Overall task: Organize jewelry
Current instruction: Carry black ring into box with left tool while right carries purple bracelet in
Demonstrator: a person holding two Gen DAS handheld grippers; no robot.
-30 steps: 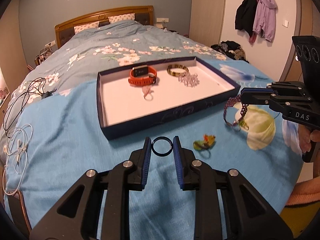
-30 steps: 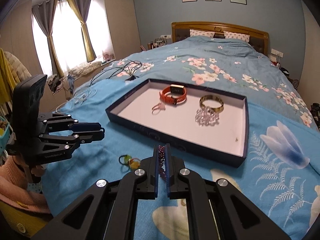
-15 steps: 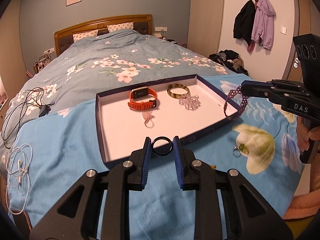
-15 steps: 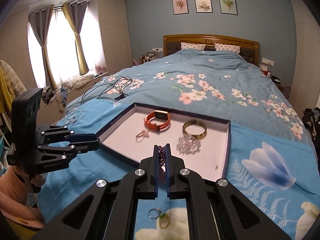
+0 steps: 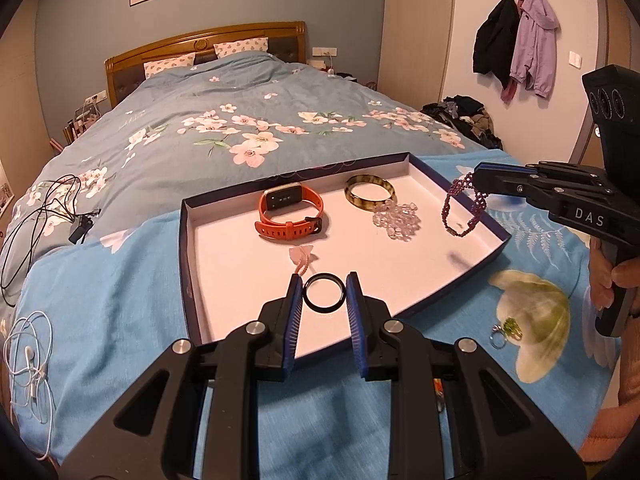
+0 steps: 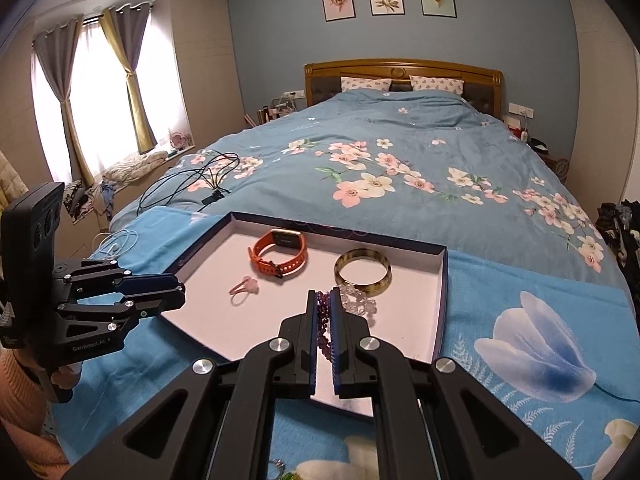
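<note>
A dark blue tray (image 5: 185, 248) with a white floor lies on the bed. In it are an orange watch (image 5: 290, 214), a mottled bangle (image 5: 371, 197), a clear bead bracelet (image 5: 396, 219) and a pink ring (image 5: 302, 257). My left gripper (image 5: 323, 298) is shut on a black ring (image 5: 324, 298), above the tray's near part. My right gripper (image 6: 325, 312) is shut on a purple bead bracelet (image 5: 464, 208), which hangs over the tray's right side. In the right wrist view the purple bracelet (image 6: 323, 320) shows between the fingers.
A green-stone ring (image 5: 506, 330) lies on the blue bedspread right of the tray. Black cables (image 5: 40, 216) and white earphones (image 5: 30, 356) lie to the left. Clothes (image 5: 468, 118) are piled by the far wall.
Both grippers have moved forward over the tray with their loads. The black ring went from the bedspread in front of the tray to above its floor. The purple bracelet moved from outside the right rim to over it.
</note>
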